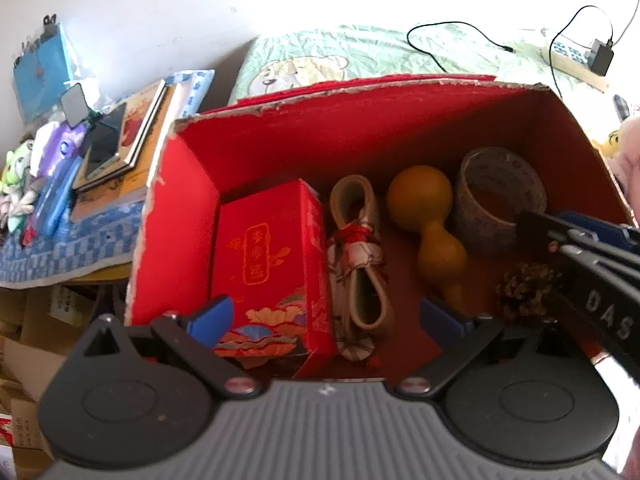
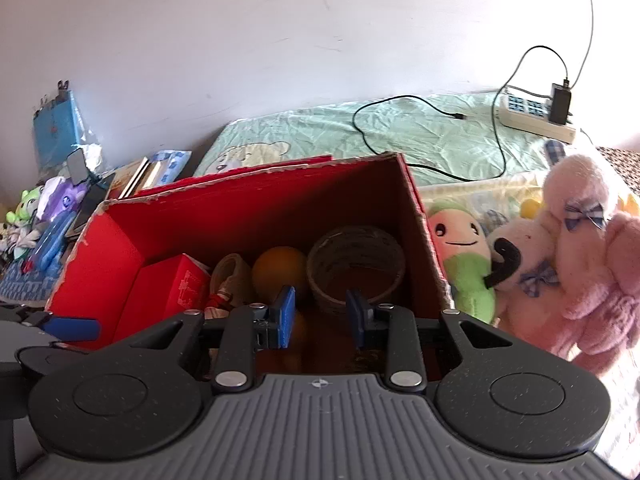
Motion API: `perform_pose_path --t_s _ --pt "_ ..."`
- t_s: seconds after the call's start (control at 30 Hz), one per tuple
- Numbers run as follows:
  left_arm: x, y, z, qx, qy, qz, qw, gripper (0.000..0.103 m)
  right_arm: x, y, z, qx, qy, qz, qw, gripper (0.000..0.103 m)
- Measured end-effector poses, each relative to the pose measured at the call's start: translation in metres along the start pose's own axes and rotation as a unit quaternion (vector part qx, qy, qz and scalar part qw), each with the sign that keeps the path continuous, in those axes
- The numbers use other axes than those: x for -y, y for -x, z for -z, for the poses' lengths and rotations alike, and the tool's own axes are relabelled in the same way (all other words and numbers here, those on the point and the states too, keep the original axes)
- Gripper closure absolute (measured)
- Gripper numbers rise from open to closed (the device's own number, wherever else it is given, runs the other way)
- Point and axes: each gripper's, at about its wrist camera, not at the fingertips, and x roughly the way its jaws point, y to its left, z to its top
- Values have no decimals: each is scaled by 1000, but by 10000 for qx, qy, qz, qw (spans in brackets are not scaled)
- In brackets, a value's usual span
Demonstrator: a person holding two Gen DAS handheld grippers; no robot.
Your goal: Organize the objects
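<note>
Showing only rightward — plush toys (image 2: pixel 560 264)

A plain white wall (image 2: pixel 240 40) runs behind a bed with a green bear-print sheet (image 2: pixel 420 136). A white power strip (image 2: pixel 536 118) lies on it. Bright light washes the right side. Cardboard boxes (image 1: pixel 24 364) sit low at left.

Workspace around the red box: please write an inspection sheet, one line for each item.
Surface: green bedsheet behind the red box.
Job's things: small red carton, tied strap, gourd, tape roll, pine cone, all inside.
Clutter: plush toys right of the box; books left.
Grippers: left gripper open; right gripper open, empty.
Cables: black cable, power strip.
Surroundings: white wall.
</note>
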Motion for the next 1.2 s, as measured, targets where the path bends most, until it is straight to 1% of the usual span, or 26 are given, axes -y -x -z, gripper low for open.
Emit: perform_pose_path --t_s 0.17,0.27,0.37,0.47,0.57,0.83,1.03,1.2 --pt "-2 1 2 24 -6 -138 9999 3 1 1 1 -26 -47 55 10000 72" --pt "-5 3 3 42 1 -181 9998 3 0 0 3 -98 -70 -18 9999 72" --pt "-8 4 3 51 34 -139 9999 3 2 -1 5 -191 -156 -78 9997 72" --pt "-10 3 4 9 91 -39 10000 4 5 0 5 -231 -248 -118 9994 75" --pt "-10 3 6 23 125 55 9999 6 4 1 6 -225 -231 -121 9994 75" --pt "-7 2 12 87 171 190 9996 6 5 2 9 -288 -238 -183 9991 78" --pt "-7 1 18 220 352 78 9991 5 4 5 12 -234 -173 -188 9994 78" --pt "-11 1 22 271 533 151 9981 4 4 8 16 -227 -137 -172 9995 78"
